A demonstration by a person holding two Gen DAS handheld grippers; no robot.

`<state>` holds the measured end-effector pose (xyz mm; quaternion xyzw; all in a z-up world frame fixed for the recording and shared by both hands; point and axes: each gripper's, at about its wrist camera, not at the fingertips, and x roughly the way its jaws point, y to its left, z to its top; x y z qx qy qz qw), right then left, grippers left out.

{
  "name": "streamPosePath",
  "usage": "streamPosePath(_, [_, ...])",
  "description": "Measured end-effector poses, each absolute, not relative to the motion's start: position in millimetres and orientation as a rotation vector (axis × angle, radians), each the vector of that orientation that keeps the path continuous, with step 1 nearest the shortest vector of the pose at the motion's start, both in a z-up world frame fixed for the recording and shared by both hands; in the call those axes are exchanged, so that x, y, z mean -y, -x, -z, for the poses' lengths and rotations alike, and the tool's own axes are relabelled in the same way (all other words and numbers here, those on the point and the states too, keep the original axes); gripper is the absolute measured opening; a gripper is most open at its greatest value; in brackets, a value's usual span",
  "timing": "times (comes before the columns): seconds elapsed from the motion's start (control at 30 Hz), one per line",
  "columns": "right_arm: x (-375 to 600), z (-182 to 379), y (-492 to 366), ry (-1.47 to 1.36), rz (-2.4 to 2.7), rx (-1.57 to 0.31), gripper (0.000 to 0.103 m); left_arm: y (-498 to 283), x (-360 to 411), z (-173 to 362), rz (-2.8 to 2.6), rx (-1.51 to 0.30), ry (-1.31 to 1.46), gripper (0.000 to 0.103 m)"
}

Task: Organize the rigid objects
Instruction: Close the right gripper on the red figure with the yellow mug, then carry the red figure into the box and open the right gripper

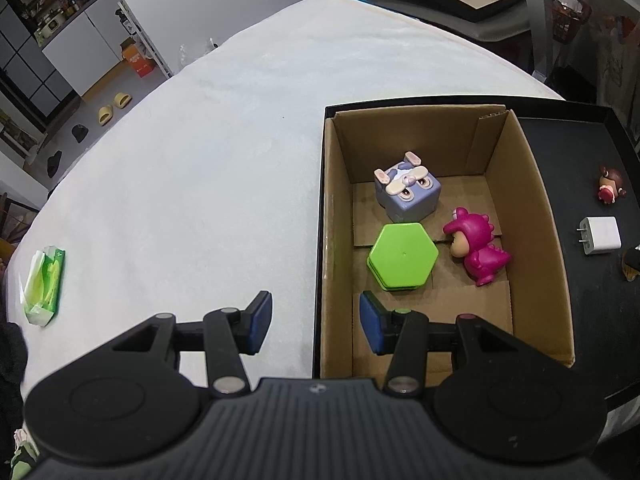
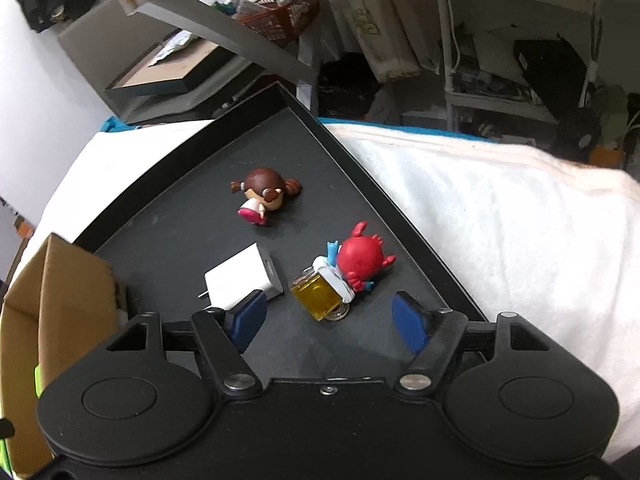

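Both grippers stand wide apart and hold nothing: the left gripper [image 1: 316,322] hovers over the near wall of the cardboard box [image 1: 334,240], which holds a green hexagon [image 1: 402,256], a purple cube toy [image 1: 408,194] and a pink figurine [image 1: 478,246]. The right gripper [image 2: 330,320] hangs above the black tray [image 2: 180,184], just short of a red crab toy [image 2: 360,258], apparently joined to a yellow block [image 2: 314,294], beside a white charger [image 2: 240,280] and a brown-haired doll [image 2: 266,194].

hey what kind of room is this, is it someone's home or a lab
Probably a lived-in home, though I can't be sure: yellow slippers on the floor, cluttered storage shelves, and a white blanket-covered surface used as the worktop.
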<state>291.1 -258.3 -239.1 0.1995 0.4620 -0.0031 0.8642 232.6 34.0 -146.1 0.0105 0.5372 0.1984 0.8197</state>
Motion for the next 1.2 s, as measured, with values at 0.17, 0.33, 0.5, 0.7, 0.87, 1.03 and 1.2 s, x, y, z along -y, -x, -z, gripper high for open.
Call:
streamPosePath(0.17, [258,247,-300,-0.435,0.030,-0.982,0.069,-235,-35,145,-0.412,-1.146,-0.024,0.047])
streamPosePath(0.33, [260,250,-305,-0.440,0.054,-0.953,0.069,-238,-36,144,-0.406,-1.147,-0.024,0.047])
streamPosePath(0.5, [259,247,-301,-0.424,0.030,-0.974,0.048,-237,-33,146,-0.399,-1.149,-0.018,0.047])
streamPosePath(0.7, [260,234,-291,-0.412,0.013,-0.963,0.047,-232,-35,147,-0.394,-1.147,0.000,0.047])
streamPosePath(0.87, [255,219,-284,-0.374,-0.024,-0.944,0.047,-230,-39,146,-0.396,-1.140,0.023,0.047])
streamPosePath(1.03, [250,202,-280,-0.351,-0.049,-0.920,0.047,-229,-44,146,-0.391,-1.129,0.051,0.047])
streamPosePath(1.2, [239,185,-279,-0.309,-0.090,-0.897,0.047,-225,-51,147,-0.379,-1.113,0.085,0.047])
